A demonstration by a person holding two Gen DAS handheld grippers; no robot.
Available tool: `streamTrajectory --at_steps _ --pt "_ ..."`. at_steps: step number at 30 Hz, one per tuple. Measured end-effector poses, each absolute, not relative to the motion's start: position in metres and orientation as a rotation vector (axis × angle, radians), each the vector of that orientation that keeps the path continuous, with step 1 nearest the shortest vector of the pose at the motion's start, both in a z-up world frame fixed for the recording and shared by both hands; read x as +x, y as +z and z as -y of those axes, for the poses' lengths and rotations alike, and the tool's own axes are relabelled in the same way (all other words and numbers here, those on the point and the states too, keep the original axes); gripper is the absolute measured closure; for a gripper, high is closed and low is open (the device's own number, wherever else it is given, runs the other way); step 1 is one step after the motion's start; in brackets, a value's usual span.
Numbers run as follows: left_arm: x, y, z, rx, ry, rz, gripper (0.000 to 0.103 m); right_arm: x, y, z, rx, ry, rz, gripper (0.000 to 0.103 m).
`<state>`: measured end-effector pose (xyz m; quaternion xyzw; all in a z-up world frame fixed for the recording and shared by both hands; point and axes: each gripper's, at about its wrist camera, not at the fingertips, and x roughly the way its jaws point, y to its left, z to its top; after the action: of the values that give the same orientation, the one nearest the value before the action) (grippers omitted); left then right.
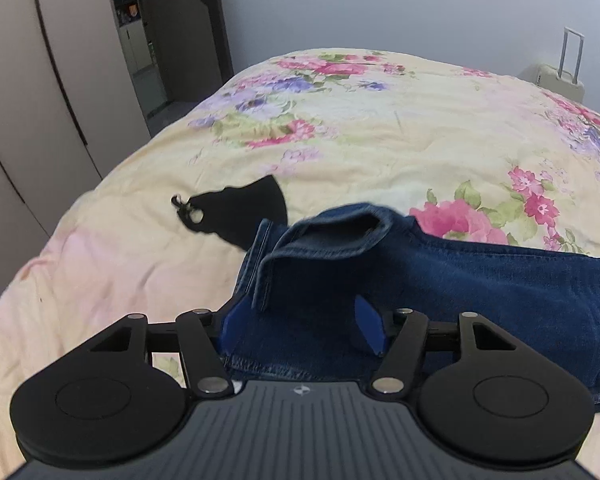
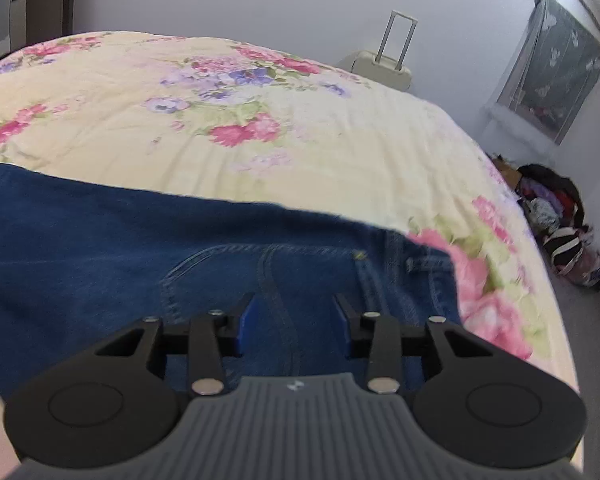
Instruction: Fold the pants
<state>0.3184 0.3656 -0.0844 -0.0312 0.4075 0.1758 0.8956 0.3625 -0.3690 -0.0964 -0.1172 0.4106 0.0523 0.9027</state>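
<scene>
Mostly flat blue denim pants (image 2: 140, 248), leg cuff (image 1: 324, 240) rumpled.

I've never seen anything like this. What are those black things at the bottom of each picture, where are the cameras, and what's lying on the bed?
Each picture comes from a camera on a hand-held gripper, looking along its two fingers. The black discs and bars are the gripper itself. The left gripper has its blue-padded fingers apart around the leg hems of blue jeans. The right gripper, also open, hovers at the waist and pocket end. The jeans lie on a floral bedspread; a small black cloth lies nearby. Neither visibly grips anything.
</scene>
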Motion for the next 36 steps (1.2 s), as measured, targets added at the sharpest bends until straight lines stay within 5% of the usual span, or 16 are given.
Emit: streamTrajectory --at_steps 12,13,14,17,29,33,36 --pt "0.356 -0.154 -0.401 0.035 0.351 -0.861 0.033 0.254 -0.127 0.331 -0.028 -0.021 -0.967 0.069" --pt "0.360 -0.156 -0.402 0.035 0.360 -0.869 0.043 0.251 -0.126 0.329 -0.022 -0.031 -0.966 0.069" --pt "0.363 -0.157 -0.403 0.029 0.366 -0.879 0.067 0.248 -0.125 0.326 -0.022 -0.035 -0.963 0.069" --pt "0.364 -0.155 -0.401 -0.010 0.348 -0.863 0.101 0.242 -0.121 0.313 -0.049 -0.032 -0.949 0.069" --pt "0.332 -0.039 -0.380 0.096 0.371 -0.716 0.102 0.228 -0.115 0.267 -0.188 0.015 -0.911 0.069" --pt "0.365 -0.077 -0.400 0.089 0.413 -0.992 0.101 0.226 -0.118 0.262 -0.188 -0.005 -0.926 0.068" --pt "0.363 -0.108 -0.407 0.137 0.466 -1.065 0.081 0.221 -0.118 0.259 -0.183 0.004 -0.924 0.065"
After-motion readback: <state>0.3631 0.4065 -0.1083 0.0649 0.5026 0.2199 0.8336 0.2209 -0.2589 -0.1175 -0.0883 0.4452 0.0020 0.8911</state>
